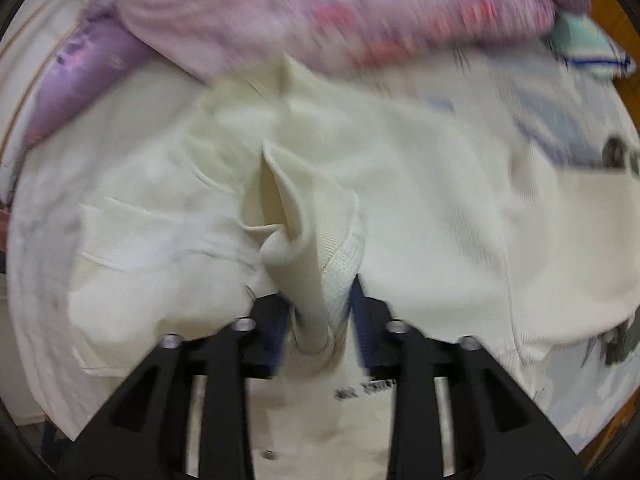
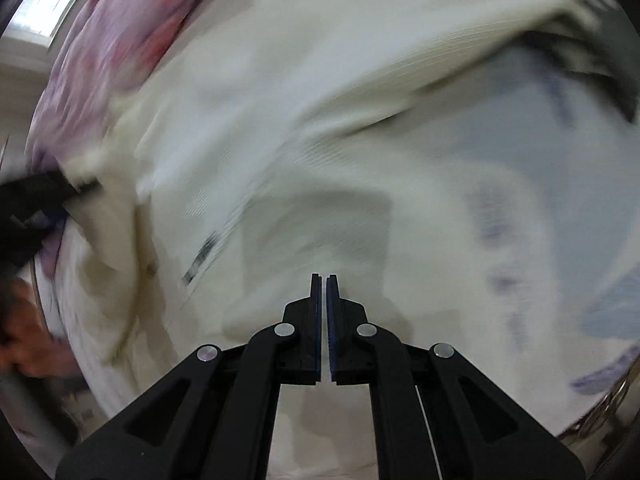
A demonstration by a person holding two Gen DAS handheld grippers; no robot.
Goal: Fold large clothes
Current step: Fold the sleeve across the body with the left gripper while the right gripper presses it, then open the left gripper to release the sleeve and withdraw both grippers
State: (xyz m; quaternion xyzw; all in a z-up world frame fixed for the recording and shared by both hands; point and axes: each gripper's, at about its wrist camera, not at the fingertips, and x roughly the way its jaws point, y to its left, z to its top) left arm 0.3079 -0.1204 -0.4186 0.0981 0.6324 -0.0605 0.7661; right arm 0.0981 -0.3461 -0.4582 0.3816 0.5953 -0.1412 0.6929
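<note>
Cream knit garment (image 1: pixel 420 208), spread wide and rumpled across a pale sheet with a blue-grey print (image 1: pixel 560 136), filling most of both wrist views. Seen from the left wrist: one pinched-up fold of that garment, ribbed hem (image 1: pixel 344 256) included, standing upright between the fingers of the left gripper (image 1: pixel 318 296). Jaws set apart, one blue pad on either side of the fold, a sliver of daylight beside the right pad near its base; pointed steeply down at the cloth. Behind the garment, along the top of the view, a heap of pink-and-lilac patterned fabric (image 1: pixel 320 8), smeared by motion blur. To its left, a plain purple piece (image 1: pixel 80 80); at the far right edge, a small teal cloth with a dark blue stripe (image 1: pixel 584 44).

Seen from the right wrist: right gripper (image 2: pixel 323 280) poised over a flat stretch of the same cream garment, fingers drawn together with only a hairline slit between the pads and nothing caught in them. Whether the tips touch the fabric, impossible to tell through the blur. At the left edge of this view, the dark shape of the left gripper, sunk into a bunched ridge of the cream cloth beside the pink-and-lilac heap. Heavy streaking across both pictures.
</note>
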